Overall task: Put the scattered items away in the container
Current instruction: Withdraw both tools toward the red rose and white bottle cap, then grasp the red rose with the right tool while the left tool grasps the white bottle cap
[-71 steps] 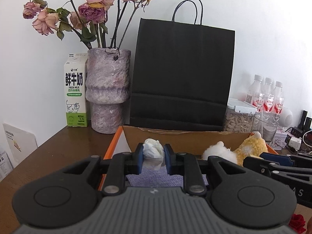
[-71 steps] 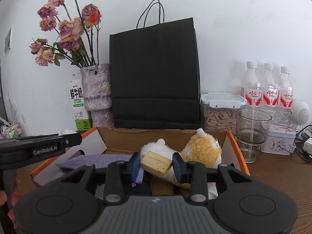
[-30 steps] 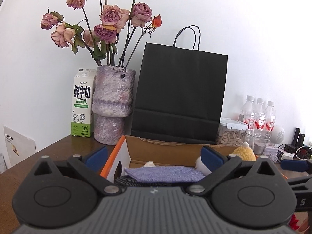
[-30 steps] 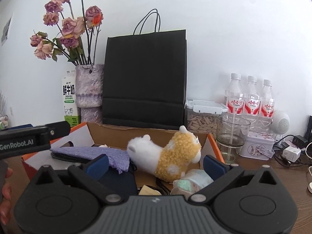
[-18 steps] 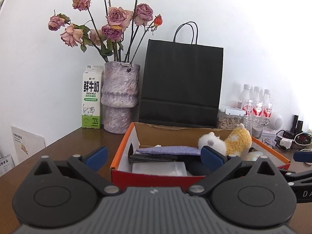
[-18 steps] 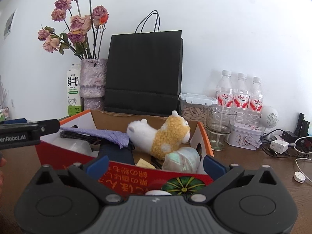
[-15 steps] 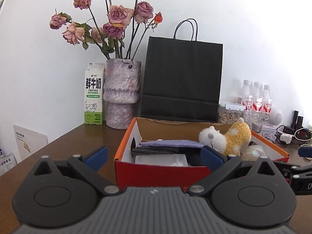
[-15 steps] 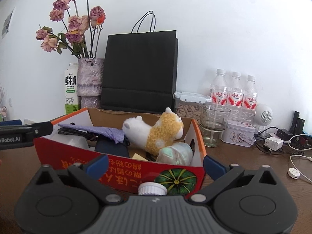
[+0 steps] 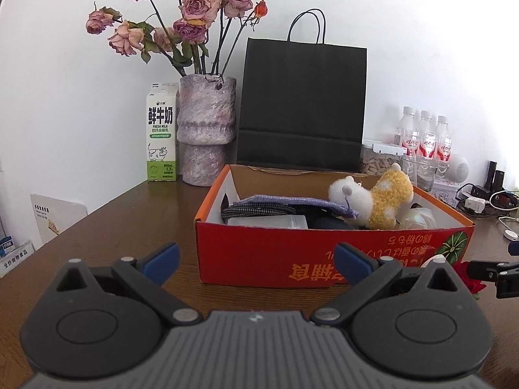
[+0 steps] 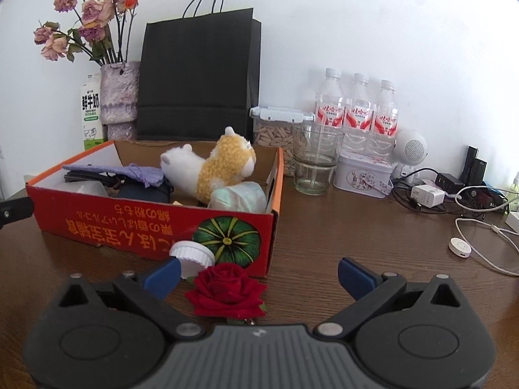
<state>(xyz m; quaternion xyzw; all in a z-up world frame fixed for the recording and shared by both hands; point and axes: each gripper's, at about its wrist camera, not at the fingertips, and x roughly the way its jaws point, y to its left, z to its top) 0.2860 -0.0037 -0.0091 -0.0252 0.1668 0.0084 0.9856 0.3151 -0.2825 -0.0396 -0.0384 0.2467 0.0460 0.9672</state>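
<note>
A red cardboard box (image 9: 324,253) (image 10: 129,223) stands on the brown table. In it lie a yellow-and-white plush toy (image 9: 376,201) (image 10: 214,165), a purple cloth (image 9: 282,201) (image 10: 129,171) and several other items. On the table in front of the box's right corner lie a red fabric rose (image 10: 227,288) and a white screw cap (image 10: 191,256). My right gripper (image 10: 259,275) is open just short of the rose, which sits nearer its left finger. My left gripper (image 9: 256,259) is open and empty, facing the box's front wall.
Behind the box stand a black paper bag (image 9: 301,103), a vase of dried roses (image 9: 207,133) and a milk carton (image 9: 161,136). At the right are a glass (image 10: 316,162), water bottles (image 10: 356,110), a tin (image 10: 363,173) and chargers with cables (image 10: 454,201).
Both grippers opened, dropping a white wad and a tan block into the box, then drew back from it. The right gripper now faces the rose and cap.
</note>
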